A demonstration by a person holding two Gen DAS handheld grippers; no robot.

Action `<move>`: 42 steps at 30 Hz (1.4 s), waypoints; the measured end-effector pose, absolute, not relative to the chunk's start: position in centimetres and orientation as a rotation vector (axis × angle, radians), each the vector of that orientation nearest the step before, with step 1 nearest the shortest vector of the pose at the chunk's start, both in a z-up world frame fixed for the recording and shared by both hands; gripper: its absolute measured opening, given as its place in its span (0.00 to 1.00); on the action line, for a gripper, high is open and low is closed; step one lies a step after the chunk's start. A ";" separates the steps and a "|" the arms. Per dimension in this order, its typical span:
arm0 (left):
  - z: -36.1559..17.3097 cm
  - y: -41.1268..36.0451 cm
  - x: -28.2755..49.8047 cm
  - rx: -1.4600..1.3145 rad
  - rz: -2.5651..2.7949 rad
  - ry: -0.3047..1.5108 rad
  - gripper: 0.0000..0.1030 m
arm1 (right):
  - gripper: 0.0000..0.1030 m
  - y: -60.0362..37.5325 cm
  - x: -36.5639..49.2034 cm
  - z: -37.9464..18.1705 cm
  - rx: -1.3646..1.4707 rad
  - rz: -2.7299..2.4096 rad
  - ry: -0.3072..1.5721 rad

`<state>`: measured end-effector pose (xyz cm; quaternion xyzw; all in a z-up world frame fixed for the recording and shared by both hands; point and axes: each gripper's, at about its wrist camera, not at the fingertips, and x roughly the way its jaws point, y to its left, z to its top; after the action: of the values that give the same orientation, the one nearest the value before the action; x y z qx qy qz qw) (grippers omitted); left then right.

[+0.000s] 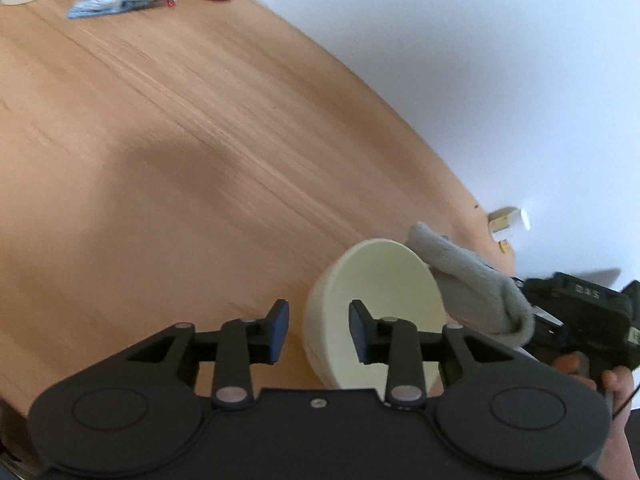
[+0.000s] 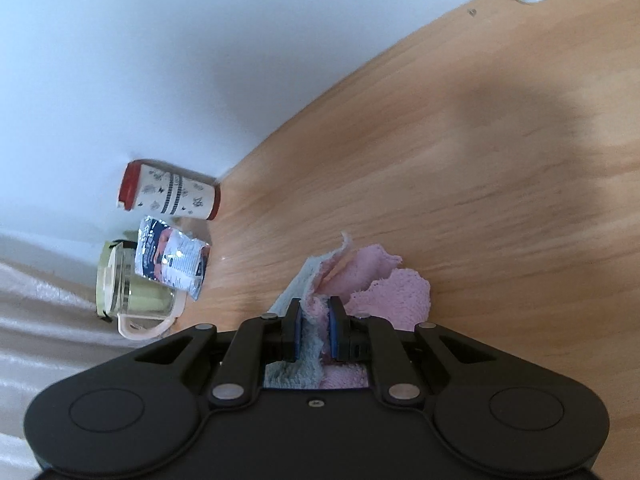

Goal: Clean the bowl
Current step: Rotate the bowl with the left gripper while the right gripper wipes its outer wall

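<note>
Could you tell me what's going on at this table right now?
A person is cleaning a cream bowl using two handheld grippers. The right gripper is shut on a pink and pale blue cloth, held beside the bowl. The left gripper is open around the bowl's rim, its pads not pressing it. The bowl sits tilted on the wooden table.

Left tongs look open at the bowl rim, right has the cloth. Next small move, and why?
Probably close the left tongs on the bowl wall. Their fingers straddle its near rim but the pads look apart from it, so nothing steadies the tilted bowl. The right tongs are shut on the cloth, which lies at the bowl's far rim, so wiping could follow.
</note>
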<state>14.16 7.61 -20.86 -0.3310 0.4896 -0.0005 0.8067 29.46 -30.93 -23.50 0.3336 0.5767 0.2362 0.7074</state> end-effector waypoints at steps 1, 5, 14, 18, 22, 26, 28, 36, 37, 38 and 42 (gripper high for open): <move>-20.9 7.1 14.0 -0.710 0.006 1.049 0.32 | 0.14 -30.9 29.5 -23.4 0.728 0.532 1.279; -21.3 5.2 13.0 -0.709 0.038 1.062 0.32 | 0.14 -31.3 29.7 -23.1 0.711 0.527 1.262; -23.5 3.5 13.3 -0.724 0.098 1.098 0.31 | 0.14 -31.7 29.2 -23.2 0.710 0.518 1.267; -23.5 3.1 13.8 -0.703 0.118 1.097 0.24 | 0.14 -31.8 28.2 -23.0 0.688 0.509 1.259; -23.6 2.7 14.6 -0.667 0.126 1.104 0.20 | 0.14 -32.3 27.7 -22.9 0.703 0.463 1.250; -23.4 3.3 15.1 -0.629 0.102 1.112 0.13 | 0.14 -32.8 27.1 -23.1 0.721 0.445 1.239; -23.2 3.6 15.8 -0.599 0.087 1.128 0.09 | 0.14 -32.8 26.9 -23.1 0.731 0.440 1.240; -22.5 5.4 19.5 -0.468 0.012 1.218 0.08 | 0.14 -31.1 26.0 -22.3 0.761 0.395 1.205; -22.4 5.4 20.0 -0.451 -0.006 1.221 0.08 | 0.14 -31.0 25.9 -22.3 0.767 0.386 1.204; -22.3 5.4 20.5 -0.434 -0.024 1.224 0.07 | 0.14 -30.9 25.8 -22.4 0.780 0.370 1.205; -22.2 4.3 22.7 -0.303 -0.135 1.228 0.08 | 0.14 -31.2 24.8 -23.3 0.856 0.309 1.214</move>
<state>22.75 4.34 -22.20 -0.1414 0.5732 -0.0632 0.8046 24.78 -31.15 -23.33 0.3881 0.5506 0.1400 0.7257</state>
